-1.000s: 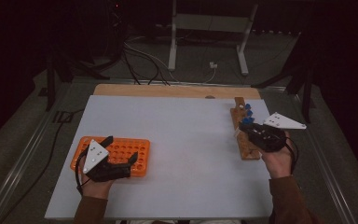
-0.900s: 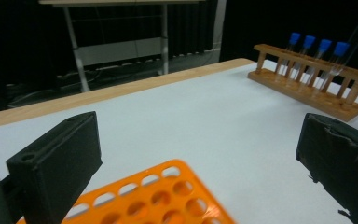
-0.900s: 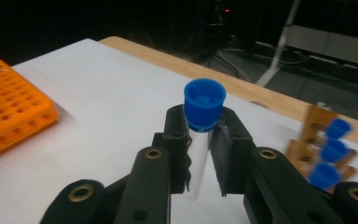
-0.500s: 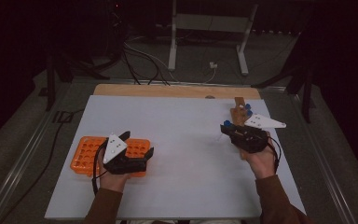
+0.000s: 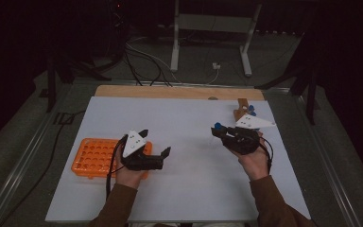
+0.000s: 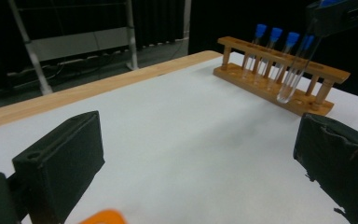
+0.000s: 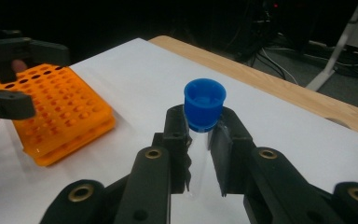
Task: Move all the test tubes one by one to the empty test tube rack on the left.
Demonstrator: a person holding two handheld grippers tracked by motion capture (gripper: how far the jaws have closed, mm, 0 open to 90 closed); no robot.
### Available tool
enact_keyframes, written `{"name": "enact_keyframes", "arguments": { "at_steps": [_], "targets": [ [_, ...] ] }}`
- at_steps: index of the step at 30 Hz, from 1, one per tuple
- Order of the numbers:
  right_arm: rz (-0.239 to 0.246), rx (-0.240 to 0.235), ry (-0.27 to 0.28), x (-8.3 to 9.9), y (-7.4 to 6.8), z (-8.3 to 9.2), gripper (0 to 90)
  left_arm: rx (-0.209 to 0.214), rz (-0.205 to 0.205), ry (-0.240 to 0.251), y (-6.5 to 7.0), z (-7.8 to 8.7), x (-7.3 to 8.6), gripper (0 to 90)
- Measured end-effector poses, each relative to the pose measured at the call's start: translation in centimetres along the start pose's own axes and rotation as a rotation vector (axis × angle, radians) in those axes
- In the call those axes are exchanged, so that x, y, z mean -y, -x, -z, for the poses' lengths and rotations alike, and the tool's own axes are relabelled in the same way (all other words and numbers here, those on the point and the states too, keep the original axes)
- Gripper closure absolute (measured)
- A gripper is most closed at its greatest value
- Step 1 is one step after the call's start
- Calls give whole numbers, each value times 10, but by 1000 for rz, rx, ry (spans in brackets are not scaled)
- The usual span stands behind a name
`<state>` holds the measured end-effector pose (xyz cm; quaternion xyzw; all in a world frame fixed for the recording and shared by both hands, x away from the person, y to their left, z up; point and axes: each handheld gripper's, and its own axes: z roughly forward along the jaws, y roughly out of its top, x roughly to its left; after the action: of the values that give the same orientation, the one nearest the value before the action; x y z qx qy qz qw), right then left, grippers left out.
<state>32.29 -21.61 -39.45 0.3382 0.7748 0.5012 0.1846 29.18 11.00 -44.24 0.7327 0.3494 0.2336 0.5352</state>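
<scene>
**White tabletop, tube in the air**

Over white table (image 5: 194, 189), right gripper (image 5: 219, 131) clamps a blue-capped test tube (image 7: 204, 121) upright between its pads. Left gripper (image 5: 157, 145) gapes empty beside the orange rack (image 5: 92, 158); wooden rack (image 6: 279, 74) sits behind.

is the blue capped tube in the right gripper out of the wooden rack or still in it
Out. The right gripper is shut on the tube, which hangs in the air in front of the wooden rack holding three others.

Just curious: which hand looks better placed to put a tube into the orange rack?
Probably the right: its gripper already clamps a blue-capped tube. The left gripper is open and empty beside the orange rack.
</scene>
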Motion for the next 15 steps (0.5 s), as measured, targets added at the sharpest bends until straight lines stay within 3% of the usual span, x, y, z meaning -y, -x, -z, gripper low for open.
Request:
{"name": "enact_keyframes", "arguments": {
  "at_steps": [10, 15],
  "targets": [
    [-15, -57, -4, -2, -10, -14, 774, 56, -53, -17, 19, -28, -12, 55],
    [-7, -77, -13, -3, -16, -20, 773, 91, -46, -27, 29, -41, -17, 98]
  ]
}}
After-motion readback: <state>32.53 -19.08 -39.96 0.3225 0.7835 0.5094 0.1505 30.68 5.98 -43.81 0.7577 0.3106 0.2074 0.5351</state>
